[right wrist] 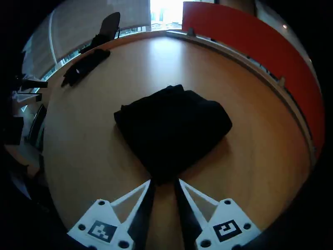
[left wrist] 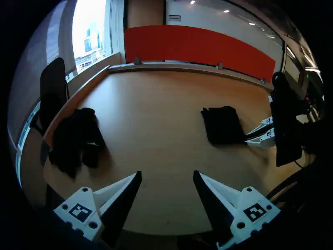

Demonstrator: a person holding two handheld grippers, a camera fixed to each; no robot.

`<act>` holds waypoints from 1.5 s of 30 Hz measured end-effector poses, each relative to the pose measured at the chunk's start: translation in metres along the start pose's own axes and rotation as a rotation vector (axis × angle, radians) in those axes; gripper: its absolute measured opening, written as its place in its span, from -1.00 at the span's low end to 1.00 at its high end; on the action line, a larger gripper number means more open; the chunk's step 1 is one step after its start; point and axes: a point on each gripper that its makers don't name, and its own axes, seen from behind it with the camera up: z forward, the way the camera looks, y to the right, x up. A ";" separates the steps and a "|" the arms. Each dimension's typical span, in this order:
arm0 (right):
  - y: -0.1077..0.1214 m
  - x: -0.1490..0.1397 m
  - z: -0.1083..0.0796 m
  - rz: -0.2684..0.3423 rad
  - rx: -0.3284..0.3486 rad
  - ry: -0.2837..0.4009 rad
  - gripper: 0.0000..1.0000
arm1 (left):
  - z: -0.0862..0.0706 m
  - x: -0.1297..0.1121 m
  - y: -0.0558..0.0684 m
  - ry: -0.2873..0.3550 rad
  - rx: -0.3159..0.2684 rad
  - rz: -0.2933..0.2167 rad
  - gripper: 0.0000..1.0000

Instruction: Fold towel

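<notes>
A black towel (right wrist: 172,127), folded into a thick rectangle, lies on the wooden table (right wrist: 258,158). My right gripper (right wrist: 164,181) is at its near corner, and that corner sits pinched between the two narrowly set fingertips. In the left gripper view the same towel (left wrist: 222,125) lies at the right, with the right gripper (left wrist: 248,138) at its right edge and a dark sleeve behind it. My left gripper (left wrist: 166,175) hovers open over bare wood near the table's front edge, holding nothing.
A crumpled black cloth (left wrist: 77,139) lies near the table's left edge, in front of a dark chair (left wrist: 54,87). A red partition (left wrist: 200,46) runs along the far side. Bare wood stretches between the two cloths.
</notes>
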 end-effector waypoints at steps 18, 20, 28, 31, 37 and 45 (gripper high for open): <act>0.005 0.008 -0.008 -0.015 -0.023 0.021 -0.91 | -0.002 -0.002 -0.003 -0.001 -0.002 0.002 0.83; 0.007 0.014 -0.012 -0.018 -0.029 0.029 -0.91 | -0.002 -0.002 -0.003 0.000 -0.002 0.002 0.83; 0.022 0.058 -0.035 -0.041 -0.057 0.099 -0.91 | -0.001 0.002 -0.003 0.009 -0.007 0.011 0.83; 0.029 0.078 -0.046 -0.057 -0.069 0.131 -0.91 | -0.001 0.006 -0.002 0.017 -0.012 0.016 0.83; 0.043 0.115 -0.067 -0.094 -0.094 0.184 -0.91 | -0.001 0.016 0.001 0.038 -0.024 0.021 0.83; 0.064 0.157 -0.103 -0.114 -0.129 0.256 -0.91 | -0.001 0.029 0.004 0.061 -0.037 0.029 0.83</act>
